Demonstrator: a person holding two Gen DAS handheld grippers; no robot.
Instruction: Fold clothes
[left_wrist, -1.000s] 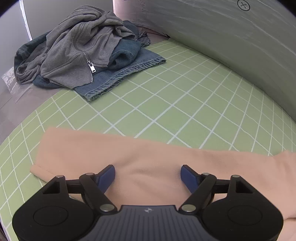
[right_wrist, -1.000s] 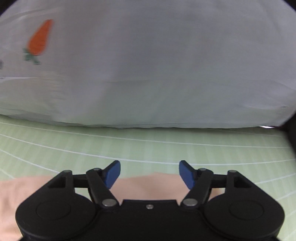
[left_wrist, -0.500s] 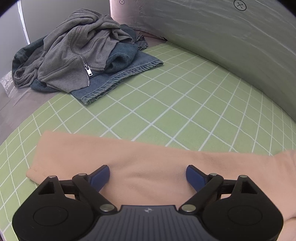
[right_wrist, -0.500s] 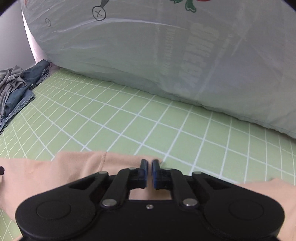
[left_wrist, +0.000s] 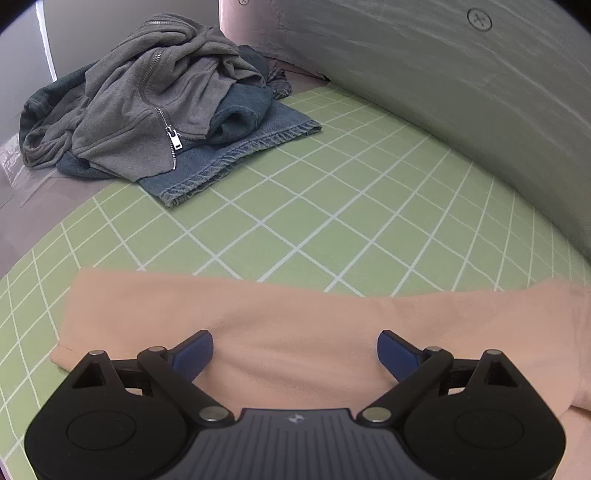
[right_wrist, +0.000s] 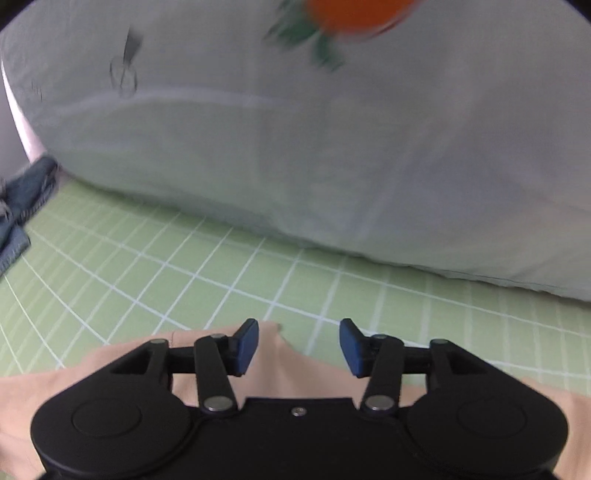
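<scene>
A peach garment (left_wrist: 280, 317) lies flat across the near part of the green grid mat (left_wrist: 332, 206). My left gripper (left_wrist: 294, 352) hovers over it, open wide, with nothing between its blue pads. In the right wrist view the same peach garment (right_wrist: 275, 350) shows its far edge just under my right gripper (right_wrist: 298, 345), which is open and holds nothing. The garment's near part is hidden behind both gripper bodies.
A heap of a grey zip hoodie (left_wrist: 147, 99) on blue jeans (left_wrist: 236, 155) sits at the mat's far left corner. A large pale pillow (left_wrist: 461, 81) with a carrot print (right_wrist: 354, 14) borders the mat's far side. Bare mat (right_wrist: 184, 266) lies between garment and pillow.
My right gripper was shut half a second ago and now stands open, and its view has tilted up toward the pillow. My left gripper has opened a little wider over the garment.
</scene>
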